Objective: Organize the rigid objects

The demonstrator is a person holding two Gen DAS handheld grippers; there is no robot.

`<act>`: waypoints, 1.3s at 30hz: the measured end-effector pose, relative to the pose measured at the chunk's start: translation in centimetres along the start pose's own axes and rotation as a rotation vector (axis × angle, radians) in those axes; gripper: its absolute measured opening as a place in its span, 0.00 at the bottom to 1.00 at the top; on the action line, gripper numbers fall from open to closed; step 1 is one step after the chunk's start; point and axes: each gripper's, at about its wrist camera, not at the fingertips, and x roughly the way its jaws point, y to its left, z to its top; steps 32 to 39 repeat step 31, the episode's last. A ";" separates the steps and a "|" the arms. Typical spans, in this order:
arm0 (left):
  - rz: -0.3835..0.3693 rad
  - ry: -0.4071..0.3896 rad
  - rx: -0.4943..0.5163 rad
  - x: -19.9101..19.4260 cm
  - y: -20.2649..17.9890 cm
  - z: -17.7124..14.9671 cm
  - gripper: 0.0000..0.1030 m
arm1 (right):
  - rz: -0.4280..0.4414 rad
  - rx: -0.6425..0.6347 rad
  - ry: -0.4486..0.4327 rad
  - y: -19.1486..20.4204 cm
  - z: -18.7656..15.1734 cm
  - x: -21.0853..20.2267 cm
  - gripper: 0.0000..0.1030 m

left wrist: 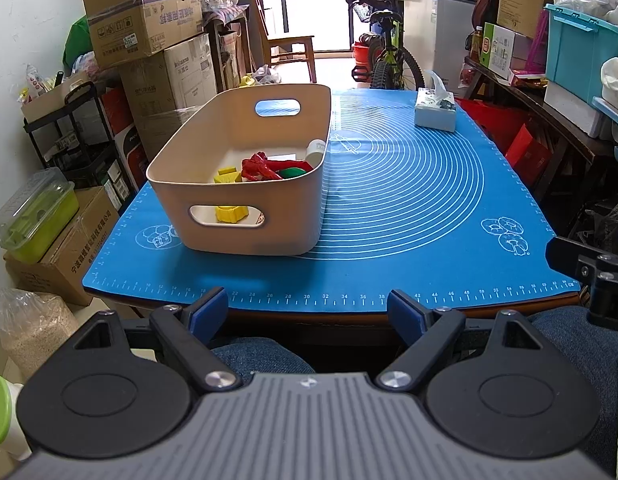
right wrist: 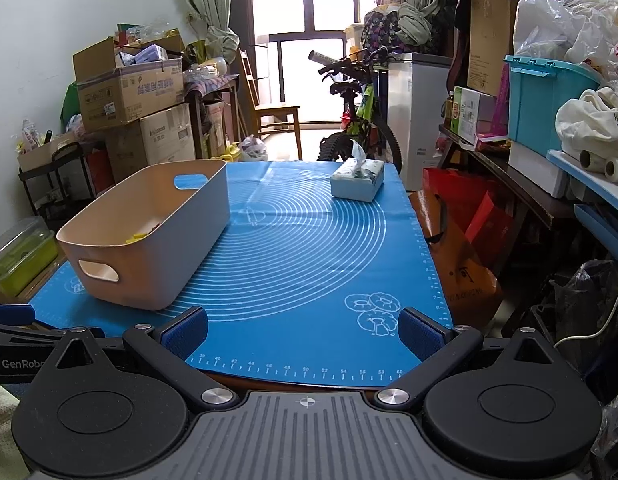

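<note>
A beige bin (left wrist: 245,200) with handle cut-outs stands on the left of the blue mat (left wrist: 409,208). Inside it lie a red toy (left wrist: 261,167), a yellow block (left wrist: 227,176), a green piece (left wrist: 291,172) and a white cylinder (left wrist: 316,151). The bin also shows in the right wrist view (right wrist: 149,240). My left gripper (left wrist: 309,312) is open and empty, held back at the near table edge. My right gripper (right wrist: 305,334) is open and empty over the mat's near right corner.
A tissue box (left wrist: 435,112) sits at the far right of the mat; it also shows in the right wrist view (right wrist: 357,180). Cardboard boxes (left wrist: 145,28) stack on the left, shelves and a teal crate (left wrist: 581,52) on the right, a bicycle (left wrist: 385,52) beyond the table.
</note>
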 end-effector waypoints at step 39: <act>0.001 -0.002 0.004 -0.1 0.0 0.0 0.84 | -0.002 0.003 0.017 0.4 -0.6 0.5 0.98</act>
